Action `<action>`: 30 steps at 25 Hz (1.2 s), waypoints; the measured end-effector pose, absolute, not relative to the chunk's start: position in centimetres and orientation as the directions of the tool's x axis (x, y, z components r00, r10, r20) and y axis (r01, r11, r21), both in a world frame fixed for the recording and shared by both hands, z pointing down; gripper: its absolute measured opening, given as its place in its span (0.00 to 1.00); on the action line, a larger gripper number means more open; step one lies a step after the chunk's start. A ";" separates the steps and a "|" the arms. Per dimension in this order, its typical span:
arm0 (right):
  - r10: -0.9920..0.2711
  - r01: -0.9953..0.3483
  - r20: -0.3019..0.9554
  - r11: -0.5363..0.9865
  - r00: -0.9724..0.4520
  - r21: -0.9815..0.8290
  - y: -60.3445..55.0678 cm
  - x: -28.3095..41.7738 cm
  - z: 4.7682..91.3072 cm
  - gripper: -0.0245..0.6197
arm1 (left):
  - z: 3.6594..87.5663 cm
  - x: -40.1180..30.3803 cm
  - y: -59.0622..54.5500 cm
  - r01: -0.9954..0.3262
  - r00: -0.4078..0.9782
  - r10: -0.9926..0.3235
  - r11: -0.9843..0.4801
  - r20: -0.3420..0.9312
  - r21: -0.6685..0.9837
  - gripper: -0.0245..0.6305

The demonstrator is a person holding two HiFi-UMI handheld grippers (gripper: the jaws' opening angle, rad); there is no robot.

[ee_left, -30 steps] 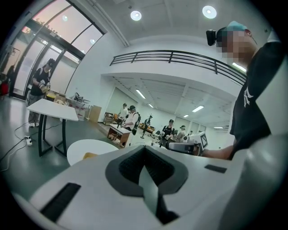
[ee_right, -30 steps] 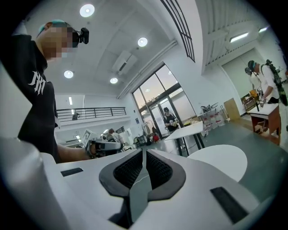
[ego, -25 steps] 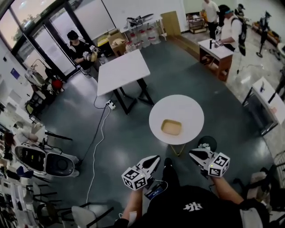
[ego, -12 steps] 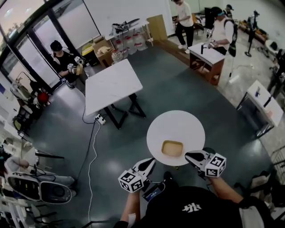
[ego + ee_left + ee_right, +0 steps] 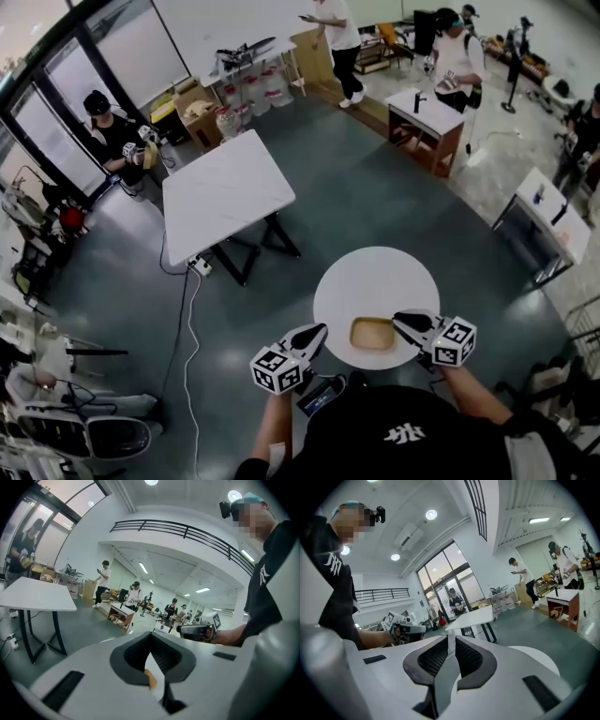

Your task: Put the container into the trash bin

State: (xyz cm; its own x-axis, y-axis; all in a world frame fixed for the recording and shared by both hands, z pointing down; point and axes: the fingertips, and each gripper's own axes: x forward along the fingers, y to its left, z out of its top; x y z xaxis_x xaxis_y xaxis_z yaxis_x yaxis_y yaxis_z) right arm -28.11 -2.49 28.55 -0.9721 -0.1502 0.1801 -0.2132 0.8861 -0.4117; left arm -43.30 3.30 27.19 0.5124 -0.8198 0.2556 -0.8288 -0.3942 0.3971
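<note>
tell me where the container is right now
In the head view the container sits at the near edge of the round table, between the left gripper and right gripper.

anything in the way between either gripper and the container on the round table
Nothing visible. The container lies alone on the round table, near its closer edge, with only bare tabletop between it and the left gripper and the right gripper, which flank it. Both are shut and empty.

In the left gripper view the container shows only as a tan sliver, perhaps its rim; the left gripper hides the rest and most of the round table.
</note>
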 end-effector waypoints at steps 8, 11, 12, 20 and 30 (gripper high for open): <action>-0.190 -0.300 0.264 0.822 -0.946 -0.484 -4.3 -30.4 31.0 0.20 | 31.6 -47.0 -0.8 -0.776 0.581 -0.746 -0.388 0.325 0.497 0.04; -0.203 -0.335 0.301 0.802 -0.932 -0.494 -4.8 -30.3 33.0 0.24 | 33.7 -47.1 -1.9 -0.759 0.603 -0.724 -0.391 0.336 0.521 0.04; -0.211 -0.356 0.324 0.789 -0.922 -0.501 -4.2 -29.7 33.8 0.25 | 34.4 -46.6 -1.5 -0.749 0.614 -0.711 -0.390 0.341 0.535 0.04; -0.206 -0.444 0.426 0.670 -0.881 -0.594 -5.7 -28.1 40.8 0.32 | 41.2 -45.0 -3.1 -0.740 0.634 -0.614 -0.305 0.470 0.600 0.04; -0.215 -0.598 0.595 0.554 -0.775 -0.579 -7.8 -25.3 50.4 0.33 | 49.2 -42.7 -3.5 -0.743 0.628 -0.518 -0.176 0.581 0.646 0.09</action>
State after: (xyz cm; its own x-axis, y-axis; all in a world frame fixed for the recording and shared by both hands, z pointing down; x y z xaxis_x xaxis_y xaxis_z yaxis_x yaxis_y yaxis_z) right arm -25.29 -7.76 50.41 -0.7746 -0.2153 0.5947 -0.5983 0.5544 -0.5785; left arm -42.74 -3.54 49.20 0.6276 -0.5185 0.5808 -0.7430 -0.1760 0.6457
